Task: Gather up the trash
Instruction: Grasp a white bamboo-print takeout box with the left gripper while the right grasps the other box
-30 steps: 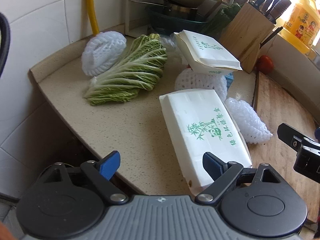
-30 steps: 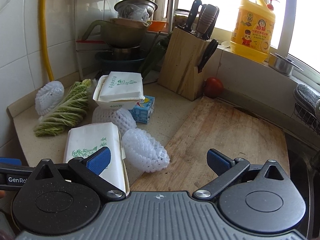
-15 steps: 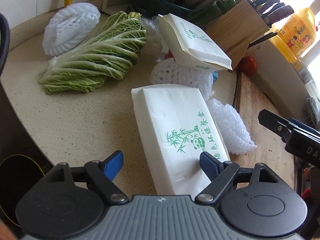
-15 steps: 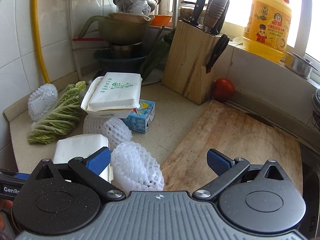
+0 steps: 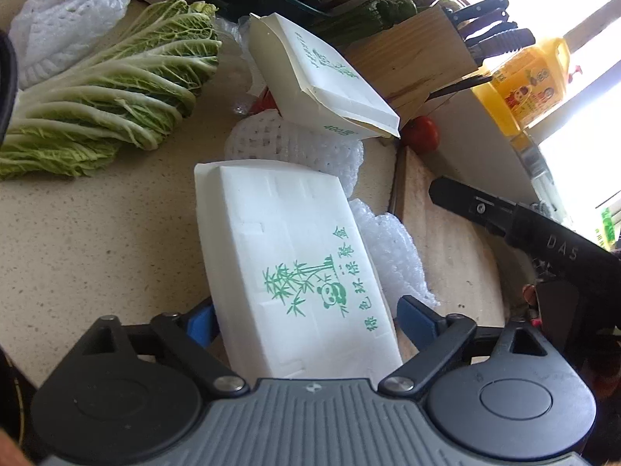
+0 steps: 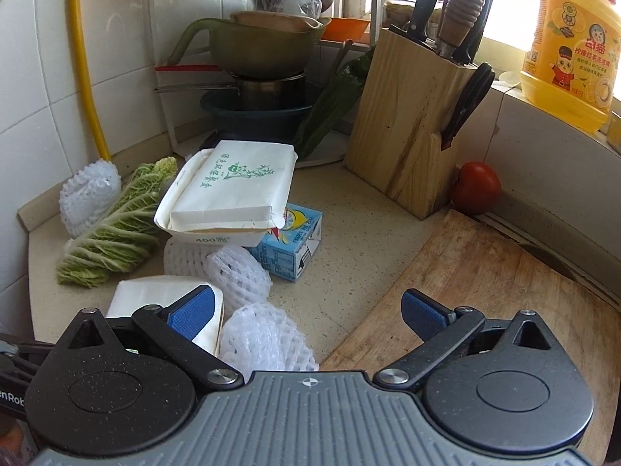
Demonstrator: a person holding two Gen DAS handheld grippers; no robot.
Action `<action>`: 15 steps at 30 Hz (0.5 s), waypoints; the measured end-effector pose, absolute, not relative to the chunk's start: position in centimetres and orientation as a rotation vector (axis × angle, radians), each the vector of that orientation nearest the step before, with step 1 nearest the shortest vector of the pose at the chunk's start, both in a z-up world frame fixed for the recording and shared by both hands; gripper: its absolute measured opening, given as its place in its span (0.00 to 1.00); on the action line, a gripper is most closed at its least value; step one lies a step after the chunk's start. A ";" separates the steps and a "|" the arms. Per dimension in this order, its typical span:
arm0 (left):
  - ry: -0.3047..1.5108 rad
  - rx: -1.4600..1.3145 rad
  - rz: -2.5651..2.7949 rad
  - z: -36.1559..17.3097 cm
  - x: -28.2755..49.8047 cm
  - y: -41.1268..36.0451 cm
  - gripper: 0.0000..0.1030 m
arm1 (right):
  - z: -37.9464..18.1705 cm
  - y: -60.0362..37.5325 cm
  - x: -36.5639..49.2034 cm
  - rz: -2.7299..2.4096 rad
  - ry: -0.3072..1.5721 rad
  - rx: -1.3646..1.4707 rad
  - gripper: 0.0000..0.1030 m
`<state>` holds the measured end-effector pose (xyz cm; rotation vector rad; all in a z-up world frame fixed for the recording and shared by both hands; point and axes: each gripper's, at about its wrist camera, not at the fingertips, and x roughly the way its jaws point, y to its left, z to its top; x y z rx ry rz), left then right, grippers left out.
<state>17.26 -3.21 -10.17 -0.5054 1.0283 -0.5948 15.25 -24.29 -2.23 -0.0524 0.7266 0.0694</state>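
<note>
- The left gripper [image 5: 304,316] straddles, fingers spread, the white takeout box [image 5: 289,268] at the counter's [image 5: 97,240] front edge.
- The box is closed, printed with green bamboo.
- The right gripper [image 6: 306,308] is unclenched above foam netting [image 6: 264,339] beside the cutting board [image 6: 485,272].

foam net [image 6: 268,339]: near end hidden | white box [image 5: 299,272]: near end hidden

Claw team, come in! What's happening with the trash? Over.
Left claw open, straddling white takeout box. Right claw open, empty. Foam net beside box.
</note>
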 end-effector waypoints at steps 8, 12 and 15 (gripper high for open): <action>1.016 -0.539 -0.534 -10.3 17.5 -2.8 0.56 | -0.2 -26.3 20.3 0.175 0.723 0.089 1.00; 1.009 -0.618 -0.506 -10.5 17.0 -1.7 0.46 | -0.5 -26.2 23.7 0.198 0.748 0.092 1.00; 0.989 -0.615 -0.507 -10.1 16.6 -1.5 0.43 | -1.4 -26.4 26.3 0.250 0.803 0.159 1.00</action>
